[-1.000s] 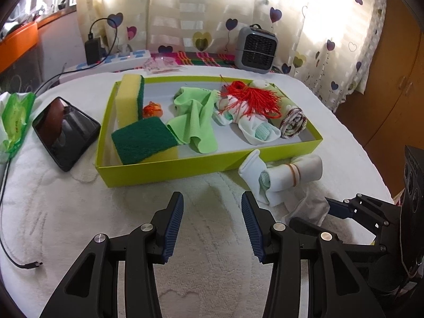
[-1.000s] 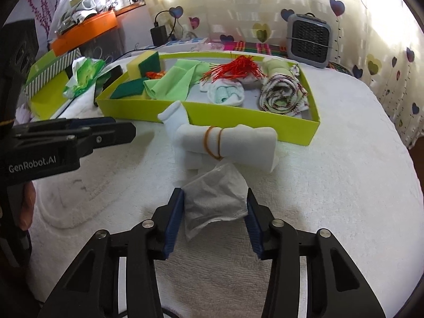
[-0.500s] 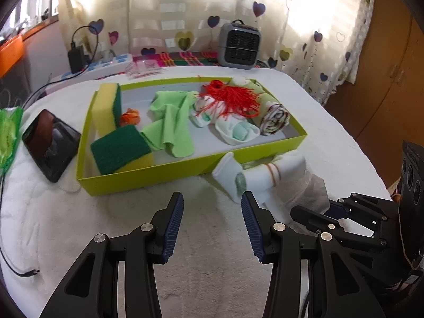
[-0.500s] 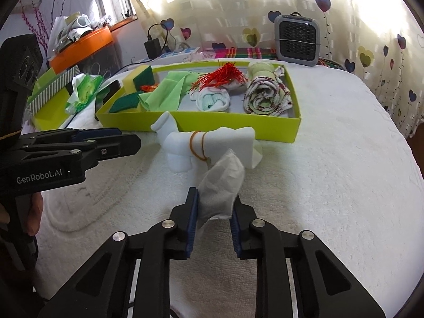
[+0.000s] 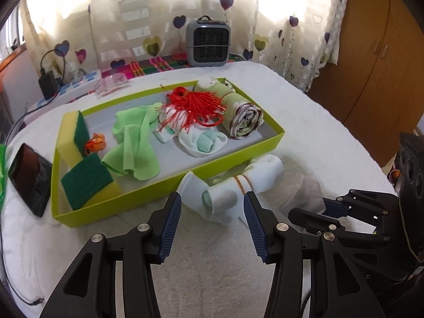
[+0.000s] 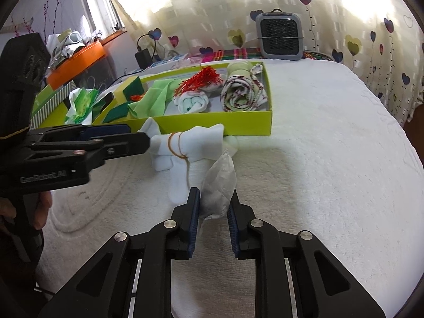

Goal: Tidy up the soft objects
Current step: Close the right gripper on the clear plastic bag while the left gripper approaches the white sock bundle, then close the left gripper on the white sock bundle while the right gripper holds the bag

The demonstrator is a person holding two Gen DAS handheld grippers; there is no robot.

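Note:
A white rolled sock bundle (image 5: 238,188) with an orange rubber band lies on the white bedcover just in front of the lime-green tray (image 5: 148,198). My left gripper (image 5: 212,220) is open, its fingers on either side of the bundle's near end. The bundle also shows in the right wrist view (image 6: 185,145). My right gripper (image 6: 213,212) is shut on a thin white translucent cloth (image 6: 218,185), held just off the cover to the right of the bundle. The tray (image 6: 238,126) holds sponges, a green cloth, a red tassel, socks and a rolled towel.
A black phone (image 5: 30,175) lies left of the tray. A small grey heater (image 5: 208,42) stands at the back by the curtain. A power strip and charger (image 5: 50,84) sit back left. A wooden cabinet (image 5: 384,66) stands right.
My right gripper closed on the thin cloth and lifted it. My left gripper moved forward and right until its open fingers flank the sock bundle.

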